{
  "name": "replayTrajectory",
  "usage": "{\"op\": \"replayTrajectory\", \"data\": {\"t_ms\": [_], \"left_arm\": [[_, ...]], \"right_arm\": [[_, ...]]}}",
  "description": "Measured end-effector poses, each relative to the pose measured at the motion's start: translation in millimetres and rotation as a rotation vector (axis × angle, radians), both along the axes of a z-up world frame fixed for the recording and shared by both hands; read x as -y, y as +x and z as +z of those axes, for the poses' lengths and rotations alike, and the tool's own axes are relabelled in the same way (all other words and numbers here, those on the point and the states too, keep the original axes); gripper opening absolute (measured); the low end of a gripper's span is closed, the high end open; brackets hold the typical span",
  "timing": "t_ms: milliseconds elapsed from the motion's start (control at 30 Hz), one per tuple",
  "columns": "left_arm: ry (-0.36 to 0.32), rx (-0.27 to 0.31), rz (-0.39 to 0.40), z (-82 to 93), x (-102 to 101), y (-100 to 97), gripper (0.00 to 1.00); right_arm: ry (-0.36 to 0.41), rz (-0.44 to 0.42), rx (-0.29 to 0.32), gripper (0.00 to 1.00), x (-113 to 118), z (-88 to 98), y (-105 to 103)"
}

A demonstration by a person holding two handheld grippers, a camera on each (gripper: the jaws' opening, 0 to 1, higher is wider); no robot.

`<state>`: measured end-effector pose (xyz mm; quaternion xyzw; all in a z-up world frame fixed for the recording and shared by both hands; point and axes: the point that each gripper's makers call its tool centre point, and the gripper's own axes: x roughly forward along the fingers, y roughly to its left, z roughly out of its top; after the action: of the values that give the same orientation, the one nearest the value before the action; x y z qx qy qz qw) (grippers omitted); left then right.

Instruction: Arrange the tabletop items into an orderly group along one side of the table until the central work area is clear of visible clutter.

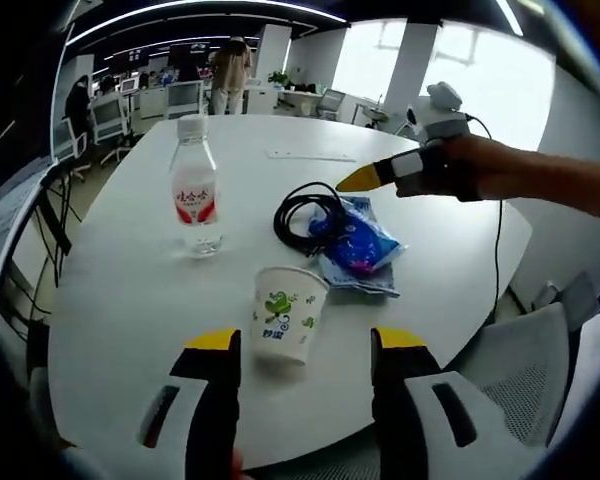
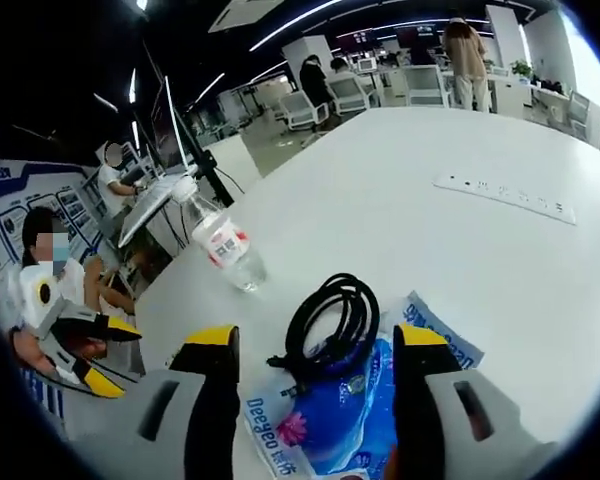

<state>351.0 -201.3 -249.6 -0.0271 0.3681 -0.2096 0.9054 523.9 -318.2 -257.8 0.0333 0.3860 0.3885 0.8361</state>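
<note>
On the white table (image 1: 130,290) a paper cup (image 1: 288,315) with a green print stands upright just beyond my left gripper (image 1: 305,343), which is open with the cup in line with its gap. Behind the cup lie a coiled black cable (image 1: 305,215) on a blue wet-wipe packet (image 1: 362,250), and a water bottle (image 1: 194,190) stands to the left. My right gripper (image 1: 360,180), held by a hand, hovers over the cable. In the right gripper view, the right gripper (image 2: 316,338) is open above the cable (image 2: 330,325) and packet (image 2: 350,415). The bottle (image 2: 220,240) and left gripper (image 2: 110,355) are to the left.
A flat white strip (image 2: 505,197) lies farther along the table. A grey mesh chair (image 1: 520,370) stands by the table's near right edge. Office chairs, desks and people fill the background, and a seated person (image 2: 35,290) is at the left table edge.
</note>
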Motion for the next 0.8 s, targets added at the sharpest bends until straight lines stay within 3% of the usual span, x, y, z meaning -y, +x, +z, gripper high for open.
{"op": "replayTrajectory", "data": {"t_ms": [300,800], "left_arm": [[0.006,0.002,-0.015,3.6,3,-2.2,0.52],[0.026,0.018,-0.006,18.3,-4,-7.8,0.52]], "right_arm": [[0.001,-0.020,-0.034,0.59,-15,-14.1,21],[-0.031,-0.065,-0.119,0.50,-21,-42.8,37]]}}
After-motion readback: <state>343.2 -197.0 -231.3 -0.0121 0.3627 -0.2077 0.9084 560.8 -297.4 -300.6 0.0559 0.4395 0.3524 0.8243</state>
